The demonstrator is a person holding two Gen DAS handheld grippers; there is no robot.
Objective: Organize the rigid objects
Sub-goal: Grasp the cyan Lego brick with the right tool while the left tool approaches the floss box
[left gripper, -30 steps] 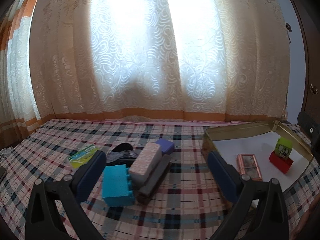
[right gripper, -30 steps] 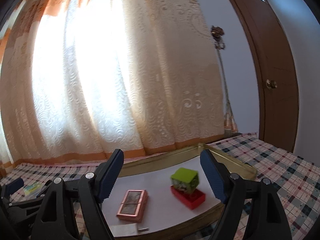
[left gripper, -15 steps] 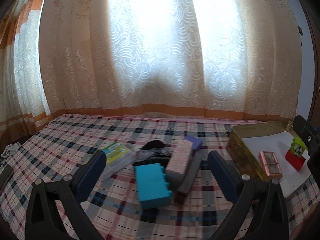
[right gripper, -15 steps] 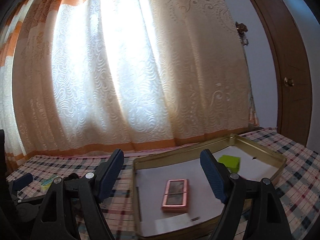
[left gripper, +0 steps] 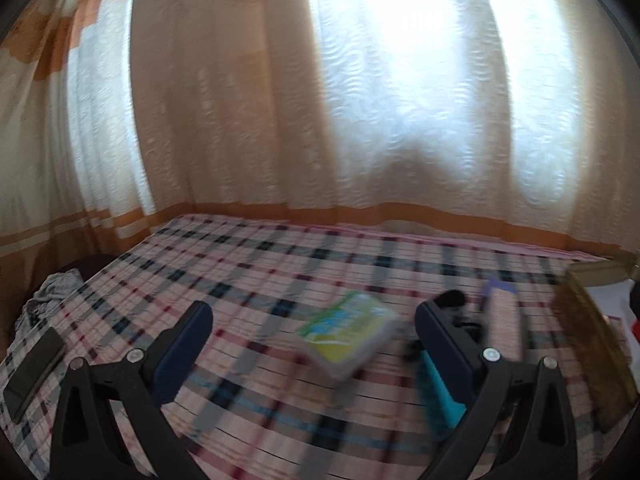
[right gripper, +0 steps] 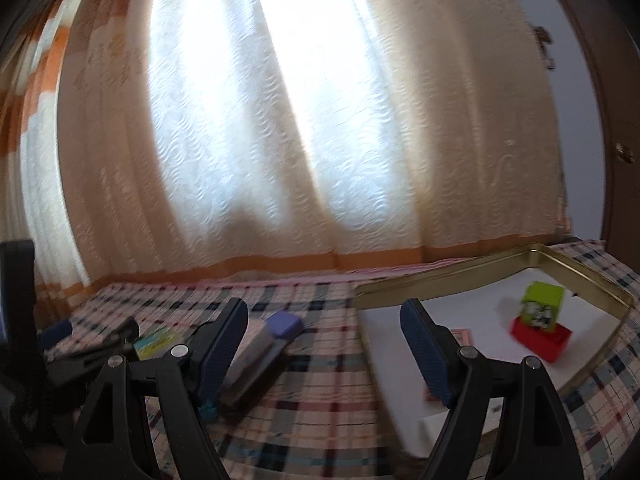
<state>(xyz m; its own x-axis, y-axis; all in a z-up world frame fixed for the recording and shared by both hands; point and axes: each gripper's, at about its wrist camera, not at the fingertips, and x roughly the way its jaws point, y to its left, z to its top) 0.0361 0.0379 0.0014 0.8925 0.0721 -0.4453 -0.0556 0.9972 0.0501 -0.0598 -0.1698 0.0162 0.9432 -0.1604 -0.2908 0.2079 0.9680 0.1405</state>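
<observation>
My left gripper is open and empty above the plaid cloth. A green-and-yellow packet lies between its fingers, further off. A teal brick shows behind the right finger, next to a pale speckled block. My right gripper is open and empty. A purple block and a grey bar lie by its left finger. The gold tin tray holds a green cube on a red brick and a pink case.
A dark phone lies at the cloth's left edge, with crumpled fabric beyond it. Lace curtains close the far side. A brown door stands at the right. The left gripper's arm shows in the right wrist view.
Both views have swung left with motion blur. The packet now lies between the left fingers, and the block pile has shifted right. The tray has slid to the right of the right gripper.
</observation>
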